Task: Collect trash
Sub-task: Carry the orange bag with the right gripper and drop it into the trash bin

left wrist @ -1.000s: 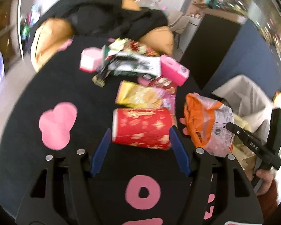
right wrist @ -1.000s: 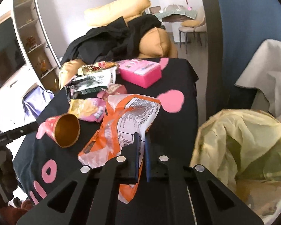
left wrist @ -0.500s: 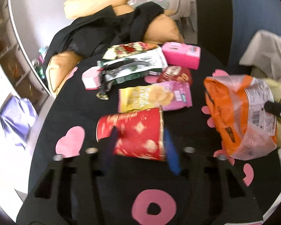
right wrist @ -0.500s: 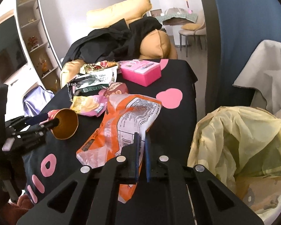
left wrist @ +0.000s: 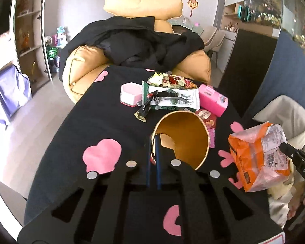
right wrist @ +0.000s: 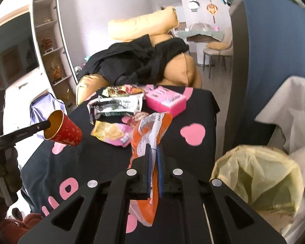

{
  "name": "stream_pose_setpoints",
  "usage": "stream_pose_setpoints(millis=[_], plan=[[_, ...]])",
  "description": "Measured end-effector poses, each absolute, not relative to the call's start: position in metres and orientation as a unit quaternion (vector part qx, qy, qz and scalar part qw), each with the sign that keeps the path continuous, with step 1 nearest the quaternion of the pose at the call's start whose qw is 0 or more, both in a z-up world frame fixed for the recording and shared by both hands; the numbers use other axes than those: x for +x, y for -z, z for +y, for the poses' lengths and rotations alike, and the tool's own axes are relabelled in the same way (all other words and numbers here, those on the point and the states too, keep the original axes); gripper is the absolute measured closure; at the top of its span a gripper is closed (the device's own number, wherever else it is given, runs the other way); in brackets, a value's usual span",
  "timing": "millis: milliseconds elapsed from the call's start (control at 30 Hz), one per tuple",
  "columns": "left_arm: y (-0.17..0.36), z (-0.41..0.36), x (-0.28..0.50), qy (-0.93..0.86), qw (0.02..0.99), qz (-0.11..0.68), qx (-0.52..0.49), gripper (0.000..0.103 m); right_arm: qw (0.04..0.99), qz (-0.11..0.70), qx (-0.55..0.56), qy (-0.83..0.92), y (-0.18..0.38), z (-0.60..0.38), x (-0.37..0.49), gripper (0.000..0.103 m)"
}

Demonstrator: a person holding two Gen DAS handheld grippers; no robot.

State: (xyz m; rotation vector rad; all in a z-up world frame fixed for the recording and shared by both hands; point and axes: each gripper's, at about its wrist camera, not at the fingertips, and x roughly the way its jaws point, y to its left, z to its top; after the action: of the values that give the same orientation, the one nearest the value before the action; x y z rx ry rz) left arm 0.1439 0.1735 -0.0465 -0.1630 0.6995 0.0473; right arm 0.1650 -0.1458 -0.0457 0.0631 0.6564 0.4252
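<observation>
My left gripper is shut on the rim of a red paper cup and holds it lifted over the black table, mouth toward the camera. The cup also shows in the right wrist view, held in the air at the left. My right gripper is shut on an orange snack bag, which hangs above the table. The bag shows at the right of the left wrist view. A bin with a yellow liner stands to the right of the table.
Several wrappers lie on the table: a white and green bag, a yellow and pink chip bag, a pink box and a pink hexagonal box. A tan beanbag with black clothes sits behind.
My left gripper closed on the cup's rim and lifted it off the table, turning its mouth toward the camera. My right gripper raised the orange bag off the table.
</observation>
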Motion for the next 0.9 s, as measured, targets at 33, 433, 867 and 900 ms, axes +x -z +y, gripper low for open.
stream_pose_setpoints(millis=[33, 433, 867, 900], plan=[[0.044, 0.172, 0.144, -0.018, 0.936, 0.342, -0.083, 0.099, 0.925, 0.318, 0.029, -0.209, 0.042, -0.147, 0.165, 0.096], [0.023, 0.148, 0.141, 0.041, 0.942, 0.318, -0.097, 0.099, 0.922, 0.334, 0.016, -0.196, 0.029, -0.162, 0.164, 0.096], [0.046, 0.155, 0.140, 0.051, 0.931, 0.342, -0.117, 0.099, 0.920, 0.328, -0.007, -0.215, 0.031, -0.143, 0.146, 0.096], [0.049, 0.157, 0.140, 0.051, 0.930, 0.344, -0.121, 0.099, 0.919, 0.330, -0.013, -0.217, 0.032, -0.140, 0.144, 0.096]])
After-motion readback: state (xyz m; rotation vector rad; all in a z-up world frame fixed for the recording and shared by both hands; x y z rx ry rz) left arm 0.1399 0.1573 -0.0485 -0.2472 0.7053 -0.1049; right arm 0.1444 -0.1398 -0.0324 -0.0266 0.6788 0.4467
